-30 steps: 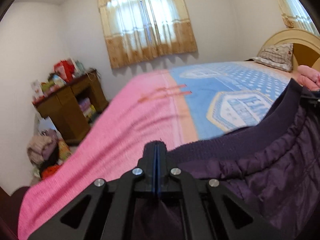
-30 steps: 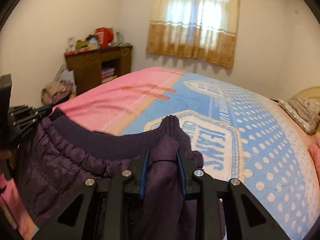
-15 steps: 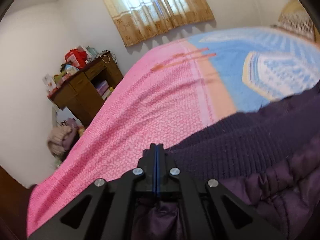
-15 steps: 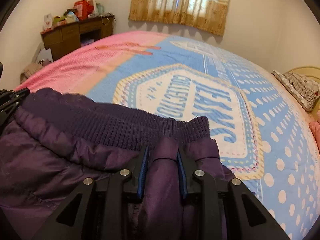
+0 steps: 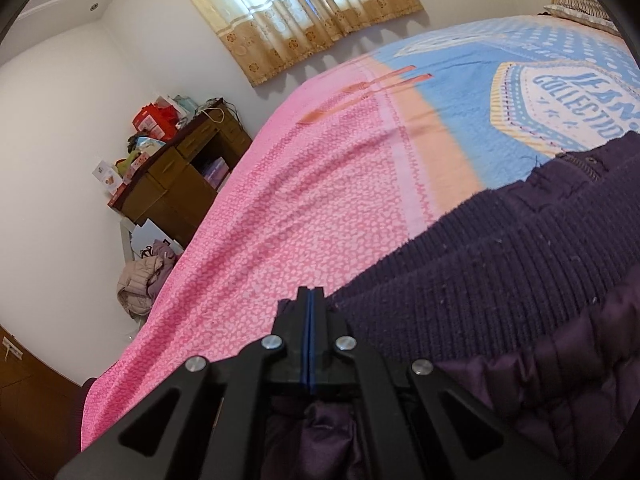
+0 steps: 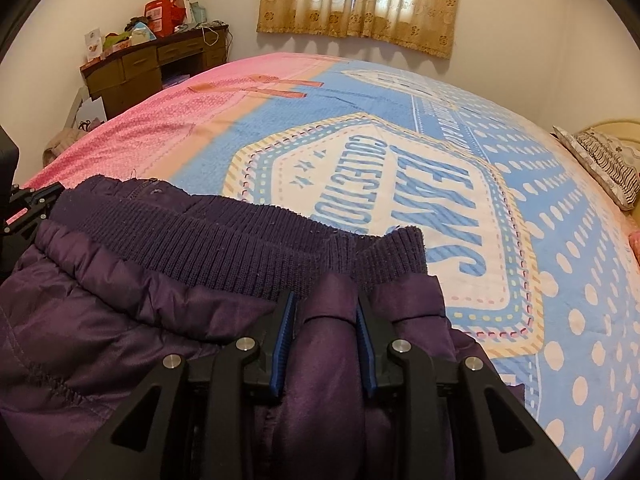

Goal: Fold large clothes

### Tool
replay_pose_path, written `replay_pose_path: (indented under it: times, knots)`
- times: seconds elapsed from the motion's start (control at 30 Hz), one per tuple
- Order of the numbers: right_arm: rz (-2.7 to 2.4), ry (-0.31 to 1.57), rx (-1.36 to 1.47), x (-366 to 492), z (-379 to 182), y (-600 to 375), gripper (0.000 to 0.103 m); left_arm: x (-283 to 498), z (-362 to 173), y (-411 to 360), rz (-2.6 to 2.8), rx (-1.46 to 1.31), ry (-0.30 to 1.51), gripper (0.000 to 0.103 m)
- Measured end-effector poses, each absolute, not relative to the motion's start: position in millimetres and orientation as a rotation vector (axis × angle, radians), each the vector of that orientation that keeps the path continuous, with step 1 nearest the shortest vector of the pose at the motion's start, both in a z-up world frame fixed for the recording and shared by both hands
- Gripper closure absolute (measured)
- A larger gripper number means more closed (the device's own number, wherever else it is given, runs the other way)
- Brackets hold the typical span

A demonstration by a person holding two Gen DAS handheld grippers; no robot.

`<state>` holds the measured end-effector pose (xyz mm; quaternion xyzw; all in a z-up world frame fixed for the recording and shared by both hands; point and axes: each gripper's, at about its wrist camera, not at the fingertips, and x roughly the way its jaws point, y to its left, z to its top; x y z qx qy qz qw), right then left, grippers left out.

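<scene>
A dark purple padded jacket (image 6: 120,332) with a ribbed knit hem (image 6: 256,240) lies spread on the bed. My right gripper (image 6: 325,312) is shut on a thick fold of the jacket at the hem's right corner. My left gripper (image 5: 310,300) is shut on the jacket at the hem's left corner; purple fabric bunches between its jaws lower down. The jacket also fills the lower right of the left wrist view (image 5: 520,280). The left gripper shows at the left edge of the right wrist view (image 6: 28,208).
The bed has a pink and blue blanket (image 6: 400,160) with a printed badge. A wooden desk (image 5: 180,184) piled with boxes stands by the far wall, with clothes (image 5: 140,280) heaped on the floor beside it. A pillow (image 6: 608,160) lies at the headboard end.
Both grippers have come down and forward with the jacket. The hem now lies flat on the blanket, stretched between them, where it hung in the air a second ago.
</scene>
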<state>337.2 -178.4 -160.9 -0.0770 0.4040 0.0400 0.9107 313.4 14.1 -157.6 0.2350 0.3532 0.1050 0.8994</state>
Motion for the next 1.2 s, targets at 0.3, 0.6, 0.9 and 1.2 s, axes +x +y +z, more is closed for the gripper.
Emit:
replay_pose_path:
  times: [0.3,0.6,0.9,1.2]
  knots:
    - [0.073,0.819,-0.180,337,-161,-175,0.072,307,-136,26,0.215,0.409,0.743,0.088]
    - [-0.025,0.805,-0.105,317,-117,-173,0.047,249,-57,-10,0.057,0.206,0.616,0.032]
    - [-0.088,0.782,-0.227,312,-152,-150,0.013,283,-130,-33,0.123,0.266,0.776,0.023]
    - [-0.086,0.836,-0.245,319,-161,-148,0.011,284,-141,-42,0.156,0.296,0.793,0.014]
